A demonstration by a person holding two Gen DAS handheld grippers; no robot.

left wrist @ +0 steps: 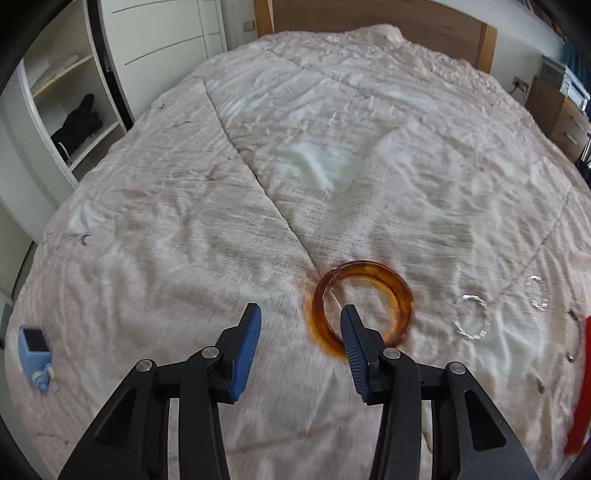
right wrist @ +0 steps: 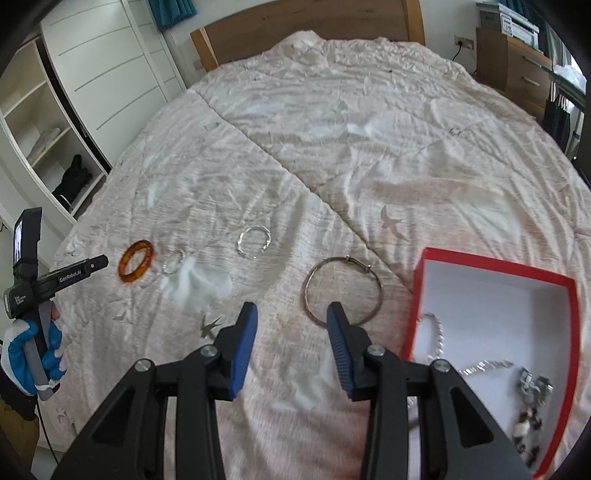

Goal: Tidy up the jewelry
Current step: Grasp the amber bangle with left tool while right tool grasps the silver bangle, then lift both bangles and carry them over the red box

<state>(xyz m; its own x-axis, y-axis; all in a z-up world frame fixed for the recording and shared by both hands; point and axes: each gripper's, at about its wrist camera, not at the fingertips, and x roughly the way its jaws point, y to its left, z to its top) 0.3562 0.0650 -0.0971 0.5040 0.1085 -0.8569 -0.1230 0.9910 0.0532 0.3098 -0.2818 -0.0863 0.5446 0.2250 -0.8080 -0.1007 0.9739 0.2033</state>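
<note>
An amber bangle lies flat on the bed cover; it also shows in the right wrist view. My left gripper is open and empty, its right finger over the bangle's near rim. Two silver bracelets lie to the bangle's right. In the right wrist view a small silver ring bracelet, an open silver cuff and a thin wire bangle lie on the cover. My right gripper is open and empty, just left of the wire bangle. A red box holds several chains and beads.
A pink patterned bed cover fills both views. A small blue device lies at the left edge. An open wardrobe stands left, a wooden headboard behind, and wooden drawers at the right.
</note>
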